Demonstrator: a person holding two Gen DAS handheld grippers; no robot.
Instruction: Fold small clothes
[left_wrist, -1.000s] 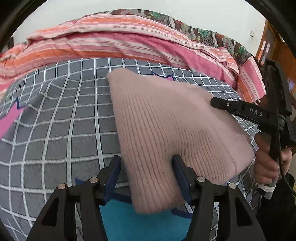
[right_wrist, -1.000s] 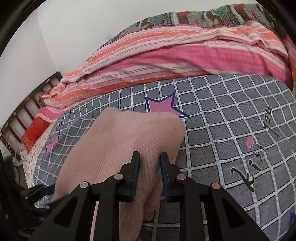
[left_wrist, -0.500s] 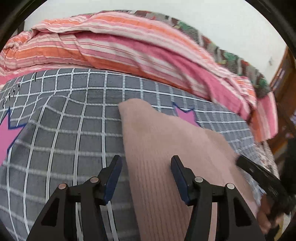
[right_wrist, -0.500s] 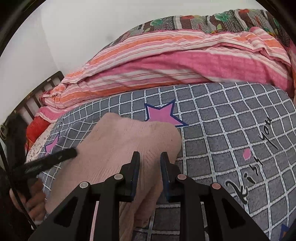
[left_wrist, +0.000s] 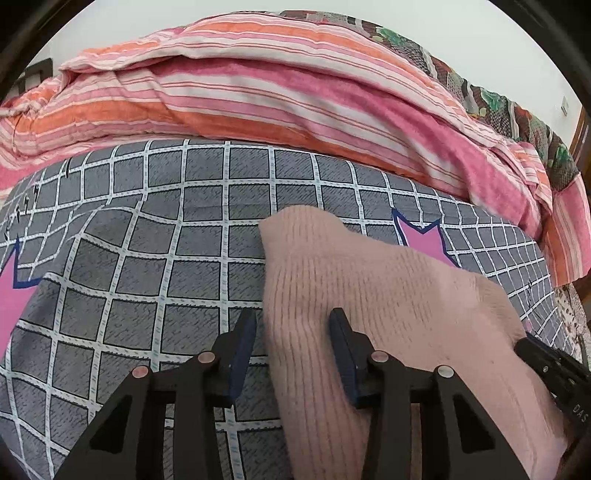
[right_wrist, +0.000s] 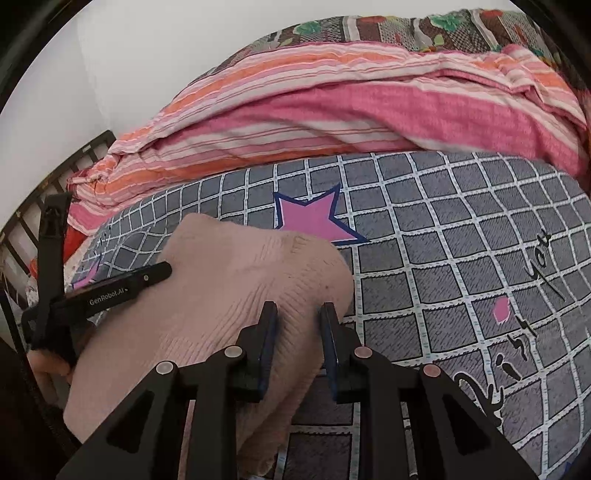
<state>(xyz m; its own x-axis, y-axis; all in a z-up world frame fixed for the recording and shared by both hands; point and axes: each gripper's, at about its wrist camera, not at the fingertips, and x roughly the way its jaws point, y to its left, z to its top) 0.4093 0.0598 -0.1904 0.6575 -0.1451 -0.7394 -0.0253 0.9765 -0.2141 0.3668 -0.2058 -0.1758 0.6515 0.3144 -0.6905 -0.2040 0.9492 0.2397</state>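
Note:
A pale pink knitted garment (left_wrist: 388, 314) lies folded on the grey checked bedsheet (left_wrist: 147, 240); it also shows in the right wrist view (right_wrist: 229, 291). My left gripper (left_wrist: 293, 328) is open, its jaws straddling the garment's left edge. My right gripper (right_wrist: 297, 317) has its jaws narrowly apart with a fold of the garment's right edge between them. The left gripper's finger (right_wrist: 122, 288) shows in the right wrist view, over the garment's left side. The right gripper's body (left_wrist: 554, 373) shows at the lower right of the left wrist view.
A rolled pink and orange striped quilt (left_wrist: 277, 92) lies along the far side of the bed, also in the right wrist view (right_wrist: 351, 110). A dark headboard rail (right_wrist: 55, 177) stands at the far left. Pink stars (right_wrist: 314, 218) are printed on the sheet.
The left gripper has moved up along the garment's left edge and its jaws have narrowed somewhat. The right gripper keeps its hold on the right edge.

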